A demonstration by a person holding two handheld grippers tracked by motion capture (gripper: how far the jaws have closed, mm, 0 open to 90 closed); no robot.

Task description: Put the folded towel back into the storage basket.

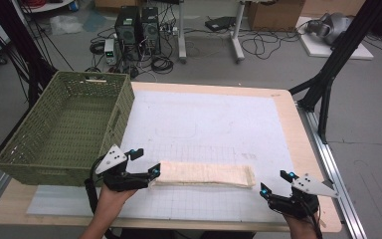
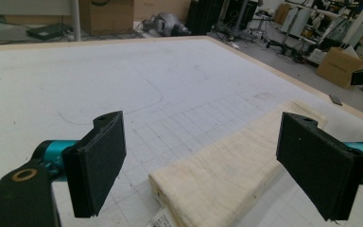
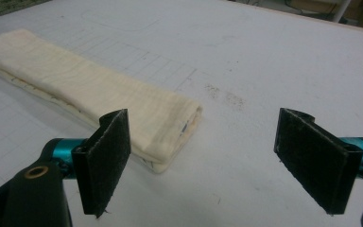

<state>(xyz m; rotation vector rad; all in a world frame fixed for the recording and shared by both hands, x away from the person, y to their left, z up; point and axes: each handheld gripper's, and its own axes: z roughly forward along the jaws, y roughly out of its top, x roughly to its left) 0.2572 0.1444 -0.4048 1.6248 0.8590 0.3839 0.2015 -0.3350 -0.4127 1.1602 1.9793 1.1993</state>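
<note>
The cream-coloured cloth, folded into a long narrow strip (image 1: 205, 174), lies flat on the white gridded mat of the bench (image 1: 214, 124), near the front edge and roughly midway between the two hands. Its long axis runs left to right, parallel to the near edge of the bench; one short end points left toward the green woven plastic basket (image 1: 64, 129), the other right.

The folding looks largely done: the layers are stacked neatly, with the edges showing at the right end in the right gripper view (image 3: 179, 137). What seems left is a further fold or lifting it away, perhaps into the basket, which holds nothing visible.

The left tool (image 1: 148, 172) sits at the strip's left end, jaws apart with the cloth end between them, not clamped. The right tool (image 1: 273, 183) hovers just beyond the right end, jaws wide apart, holding nothing.
</note>
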